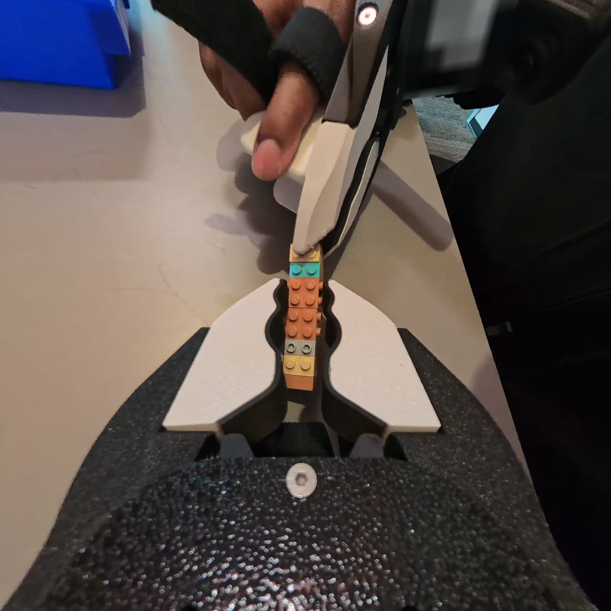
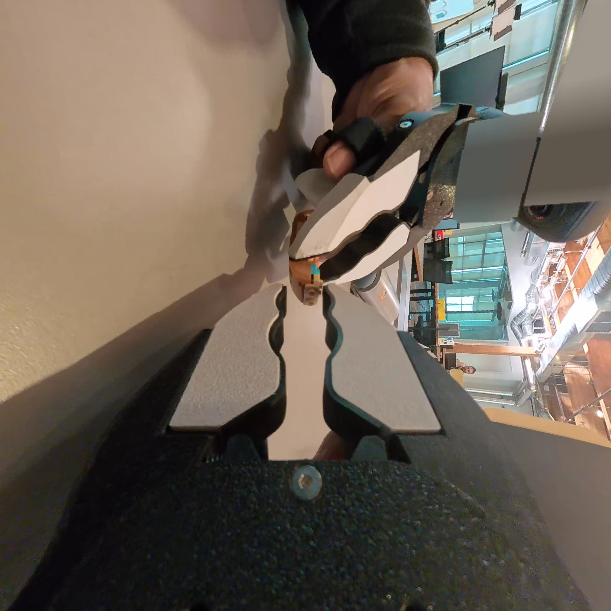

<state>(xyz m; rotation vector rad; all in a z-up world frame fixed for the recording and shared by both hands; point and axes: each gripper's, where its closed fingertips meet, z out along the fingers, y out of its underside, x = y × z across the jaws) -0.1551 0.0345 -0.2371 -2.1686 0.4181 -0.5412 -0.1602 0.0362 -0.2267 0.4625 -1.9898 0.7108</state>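
My left gripper (image 1: 304, 284) is shut on a long stack of toy bricks (image 1: 301, 317), mostly orange with grey, yellow and teal pieces, held lengthways between its pads above the beige table (image 1: 99, 264). The stack's far end carries a yellow brick (image 1: 305, 255) that sticks out past the fingertips. My right gripper (image 2: 304, 289) comes in from the other side, and its white finger (image 1: 309, 228) presses on that yellow brick. In the right wrist view the yellow end brick (image 2: 312, 292) sits between my right fingertips, with the left gripper's fingers (image 2: 334, 228) just behind it.
A blue bin (image 1: 56, 43) stands at the far left of the table. The table's edge runs down the right side of the left wrist view, with a dark chair (image 1: 529, 231) beyond it. A person's hand (image 1: 281, 109) holds the right gripper. The grippers are tip to tip, or close to it.
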